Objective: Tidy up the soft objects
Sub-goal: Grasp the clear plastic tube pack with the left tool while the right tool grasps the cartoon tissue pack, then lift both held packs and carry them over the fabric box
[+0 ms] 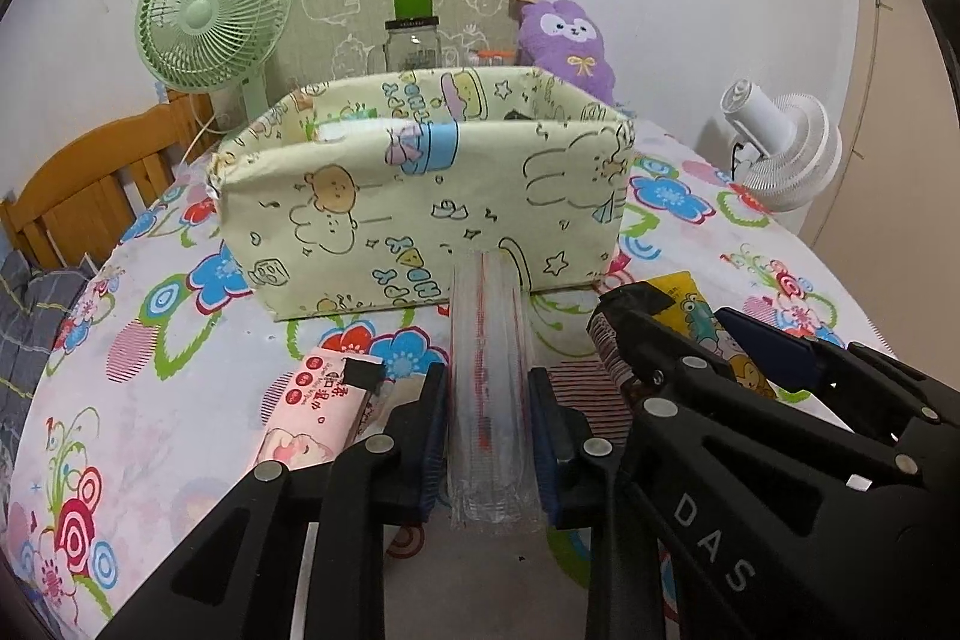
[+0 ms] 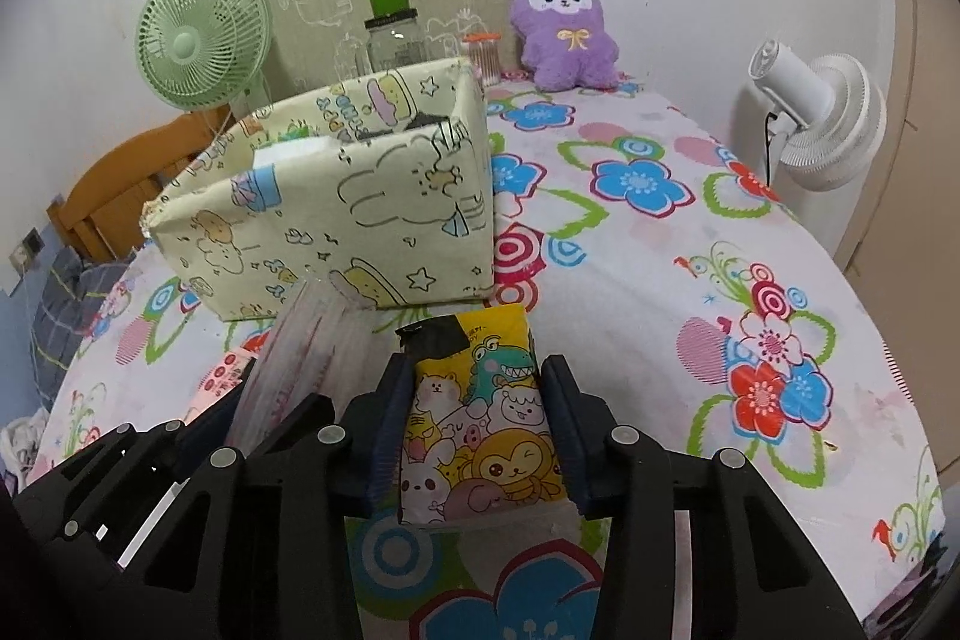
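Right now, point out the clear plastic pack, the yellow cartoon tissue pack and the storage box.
clear plastic pack [image 1: 489, 388], left wrist view, mid-length between the pads.
yellow cartoon tissue pack [image 2: 480, 424], right wrist view, printed front face.
storage box [image 1: 420, 208], left wrist view, near front wall.

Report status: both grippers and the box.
Left gripper shut on clear packet. Right gripper shut on yellow cartoon pack. Fabric box ahead, path clear.

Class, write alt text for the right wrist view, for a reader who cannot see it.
The right gripper clamps a yellow cartoon-animal tissue pack on a flowered bedsheet. Beside it, the left gripper holds a clear plastic packet before an open cartoon-print fabric box. Behind stand a green fan, purple plush and white fan.
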